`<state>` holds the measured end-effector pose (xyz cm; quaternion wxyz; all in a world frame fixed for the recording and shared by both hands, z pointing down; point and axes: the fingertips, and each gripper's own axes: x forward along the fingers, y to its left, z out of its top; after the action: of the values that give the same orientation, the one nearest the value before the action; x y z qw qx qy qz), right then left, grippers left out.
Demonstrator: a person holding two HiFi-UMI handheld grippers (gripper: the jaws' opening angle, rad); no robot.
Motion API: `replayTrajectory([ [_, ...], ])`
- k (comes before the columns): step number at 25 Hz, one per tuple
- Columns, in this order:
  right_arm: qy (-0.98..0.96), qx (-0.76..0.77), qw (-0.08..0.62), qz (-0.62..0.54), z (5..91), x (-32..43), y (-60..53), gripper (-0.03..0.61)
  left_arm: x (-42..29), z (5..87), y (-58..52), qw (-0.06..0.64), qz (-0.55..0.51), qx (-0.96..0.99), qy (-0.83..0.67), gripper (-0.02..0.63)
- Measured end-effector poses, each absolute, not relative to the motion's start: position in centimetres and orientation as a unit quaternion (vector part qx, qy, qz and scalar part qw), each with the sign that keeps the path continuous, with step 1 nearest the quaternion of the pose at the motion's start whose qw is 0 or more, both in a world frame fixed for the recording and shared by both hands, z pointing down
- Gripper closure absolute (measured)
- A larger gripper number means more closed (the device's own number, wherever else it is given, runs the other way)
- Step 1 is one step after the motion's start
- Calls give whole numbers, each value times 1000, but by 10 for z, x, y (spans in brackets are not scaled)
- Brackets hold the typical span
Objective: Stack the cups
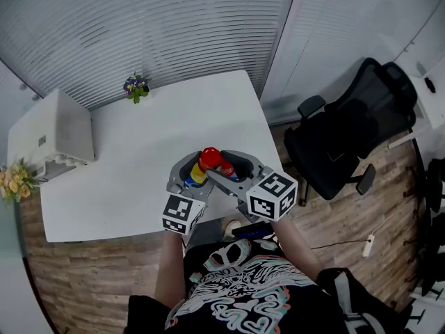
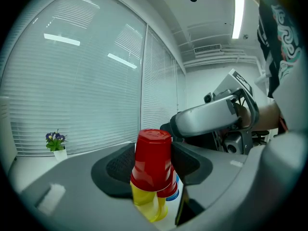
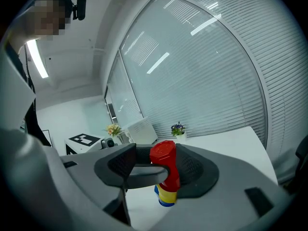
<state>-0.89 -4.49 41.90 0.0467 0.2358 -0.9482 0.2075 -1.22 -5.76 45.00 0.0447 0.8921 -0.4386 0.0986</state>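
A nest of upturned cups is topped by a red cup (image 1: 210, 158) (image 2: 153, 158) (image 3: 164, 159), with a yellow cup (image 1: 198, 175) (image 2: 148, 203) (image 3: 167, 194) and a blue cup (image 3: 163, 203) showing beneath. It sits over the front of the white table (image 1: 139, 158). My left gripper (image 1: 195, 176) (image 2: 154, 166) is shut on the red cup, a pad against each side. My right gripper (image 1: 226, 165) (image 3: 156, 168) stands around the same cups from the right, open, with a gap at its left pad where a left finger (image 3: 144, 174) crosses.
A white box-shaped unit (image 1: 52, 134) stands at the table's left end, and a small pot of purple flowers (image 1: 135, 87) at the far edge. A black office chair (image 1: 348, 145) stands to the right on the wooden floor. The table's front edge lies just under both grippers.
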Motion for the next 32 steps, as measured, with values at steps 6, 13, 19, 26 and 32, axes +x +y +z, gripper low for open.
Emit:
replayTrajectory([
  [6,-947,240,51,208,423,-8,-46,336,-10,456,-57,47,112,892,-435,383],
  [13,-946,245,48,207,422,-5,-49,336,-15,455,-58,51,106,891,-438,348],
  [19,-940,264,22,213,416,10,-54,334,-36,440,-56,59,54,883,-463,313],
  [26,-929,306,-17,207,409,39,-61,345,-62,425,-52,62,4,871,-487,313],
  [32,-930,304,2,207,418,38,-56,347,-58,436,-47,68,21,869,-490,314],
])
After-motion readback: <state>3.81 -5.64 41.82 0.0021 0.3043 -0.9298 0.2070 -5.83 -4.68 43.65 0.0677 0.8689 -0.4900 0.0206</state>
